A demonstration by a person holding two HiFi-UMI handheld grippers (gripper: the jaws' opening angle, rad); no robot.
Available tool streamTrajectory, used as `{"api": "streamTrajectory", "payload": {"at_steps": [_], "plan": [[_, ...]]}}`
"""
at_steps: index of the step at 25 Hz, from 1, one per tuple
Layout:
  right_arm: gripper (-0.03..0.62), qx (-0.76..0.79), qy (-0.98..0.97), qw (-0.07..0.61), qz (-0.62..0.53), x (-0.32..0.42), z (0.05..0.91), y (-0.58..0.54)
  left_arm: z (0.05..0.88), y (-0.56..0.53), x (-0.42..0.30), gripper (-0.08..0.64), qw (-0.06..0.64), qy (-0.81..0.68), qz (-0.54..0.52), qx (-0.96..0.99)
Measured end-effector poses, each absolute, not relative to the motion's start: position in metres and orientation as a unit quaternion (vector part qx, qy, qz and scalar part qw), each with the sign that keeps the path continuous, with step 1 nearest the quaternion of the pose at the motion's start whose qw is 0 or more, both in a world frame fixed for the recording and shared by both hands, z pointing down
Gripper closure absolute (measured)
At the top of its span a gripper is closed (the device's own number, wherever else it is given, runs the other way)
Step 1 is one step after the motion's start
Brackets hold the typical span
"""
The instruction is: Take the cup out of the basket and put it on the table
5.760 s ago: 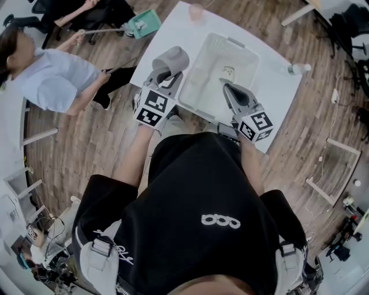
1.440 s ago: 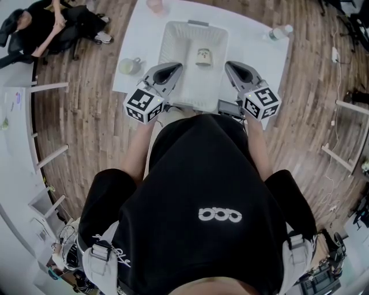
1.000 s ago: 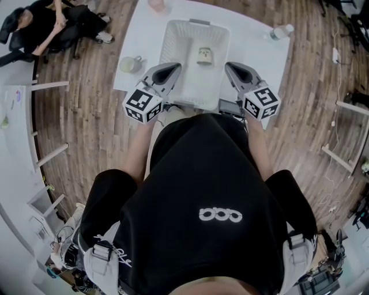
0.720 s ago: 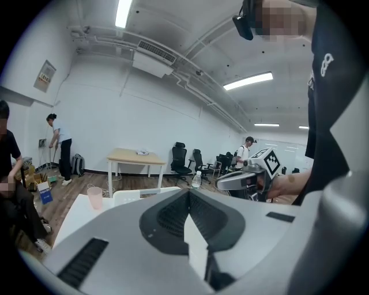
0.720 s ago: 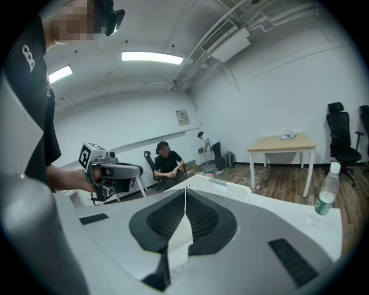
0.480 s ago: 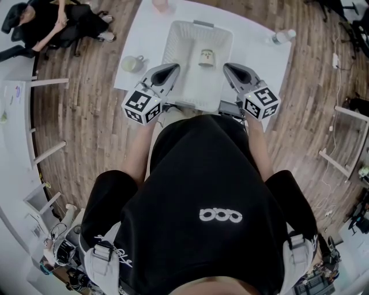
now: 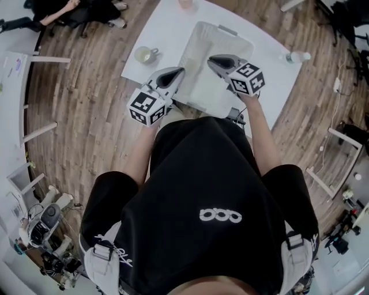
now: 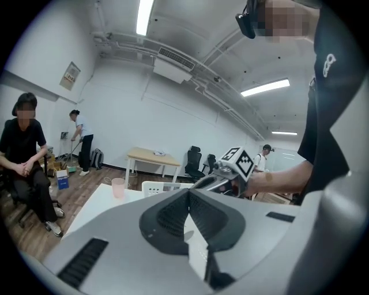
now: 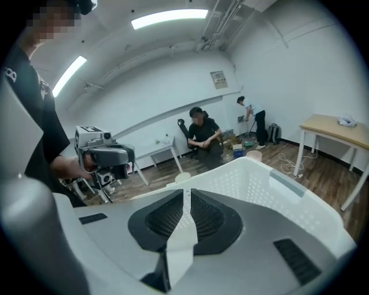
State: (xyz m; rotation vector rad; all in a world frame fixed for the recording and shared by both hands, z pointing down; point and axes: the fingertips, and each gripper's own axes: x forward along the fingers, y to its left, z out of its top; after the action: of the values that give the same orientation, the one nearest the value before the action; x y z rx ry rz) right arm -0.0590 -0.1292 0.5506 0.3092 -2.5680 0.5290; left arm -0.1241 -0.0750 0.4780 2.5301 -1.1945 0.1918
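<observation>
The left gripper (image 7: pixel 179 71) and right gripper (image 7: pixel 212 60) both have jaws pressed together, empty. The right one hangs over the white perforated plastic basket (image 7: pixel 195 43) on the white bench (image 7: pixel 164 29).

Clear plastic bottle (image 7: pixel 294 56) at tabletop (image 7: pixel 164 34) right corner. Pink cup (image 8: pixel 117 187) upright near far edge. Wood plank floor (image 7: pixel 86 103) all round. Seated person in black (image 8: pixel 23 155) off far left corner, hands together. Second person (image 8: pixel 81 141) standing by back wall with long-handled tool. Light wood table (image 8: pixel 153 157) and black office chairs (image 8: pixel 195 162) behind. Wall poster (image 8: pixel 72 75). Ceiling strip light (image 8: pixel 144 14) on.
</observation>
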Motion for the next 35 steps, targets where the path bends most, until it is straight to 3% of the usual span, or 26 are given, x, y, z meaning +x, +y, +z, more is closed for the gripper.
{"api": "streamTrajectory", "payload": {"at_steps": [6,10,16,26,35], "plan": [[0.551,0.059,-0.917,0.331,0.214,-0.100,0.618,-0.151,0.485,-0.063,-0.136,0.551,0.185,-0.428,0.060,0.883],[0.449,0.036,-0.890,0.398,0.221,-0.106,0.671,-0.157,0.489,-0.055,-0.135,0.551,0.188,-0.425,0.065,0.883],[0.437,0.017,-0.855,0.465,0.228,-0.127,0.741,-0.166,0.502,-0.051,-0.151,0.551,0.201,-0.429,0.068,0.878],[0.440,-0.033,-0.847,0.451,0.279,-0.140,0.771,-0.158,0.514,-0.032,-0.160,0.552,0.212,-0.445,0.070,0.867],[0.537,-0.091,-0.830,0.401,0.377,-0.152,0.751,-0.130,0.505,-0.022,-0.174,0.551,0.213,-0.454,0.069,0.862]]}}
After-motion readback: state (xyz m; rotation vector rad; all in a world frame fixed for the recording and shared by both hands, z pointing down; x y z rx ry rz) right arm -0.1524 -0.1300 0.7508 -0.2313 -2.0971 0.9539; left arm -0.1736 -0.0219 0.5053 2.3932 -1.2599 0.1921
